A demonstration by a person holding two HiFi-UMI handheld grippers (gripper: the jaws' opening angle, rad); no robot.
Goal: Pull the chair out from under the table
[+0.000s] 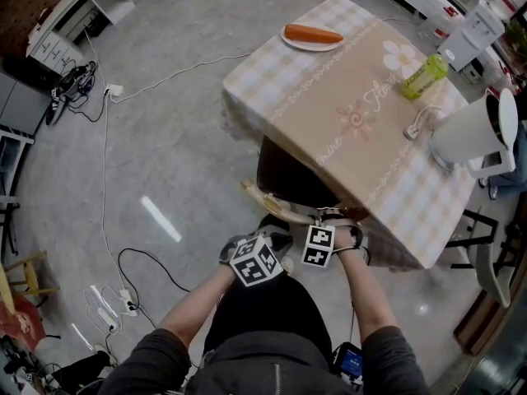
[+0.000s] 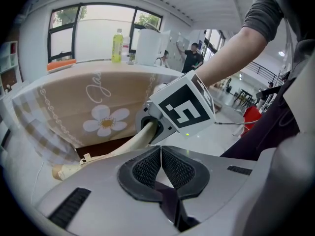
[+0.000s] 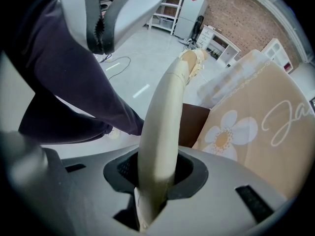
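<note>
Grey polished floor [image 1: 165, 138] spreads round a square table [image 1: 255, 76] that is draped in a pale checked cloth, with a beige flower-printed runner [image 1: 346, 97] laid across the cloth. White cables and a power strip [image 1: 107, 303] trail over the floor at the left.

On the table's far corner a round white plate [image 1: 306, 47] holds one long orange piece of food [image 1: 313, 34], lying across its middle. Along the right side of the runner stands a yellow-green clear plastic bottle [image 1: 425, 76] with its cap on, filled with a pale green drink. Near it is a tall white cylindrical appliance [image 1: 473, 134], and whether anything is inside it cannot be told. A small white plug with its cord [image 1: 416, 126] lies between the bottle and the appliance.

A dark brown-seated chair with a curved cream top rail [image 1: 288, 175] is tucked under the near edge of the table. Most of its seat sits beneath the hanging cloth, and the rail juts out on the person's side.

The right gripper [image 3: 156, 176] points steeply down and is clamped on that cream rail [image 3: 165, 117]. Its dark ribbed pads [image 3: 185, 167] press the rail from both sides, and the rail runs up and away between them towards the cloth.

The left gripper [image 2: 161, 154] hangs just beside the right one. Its ribbed pads [image 2: 146, 168] are pressed together with nothing between them. It is angled at the rail and at the right gripper's marker cube [image 2: 187, 109], apart from both.
</note>
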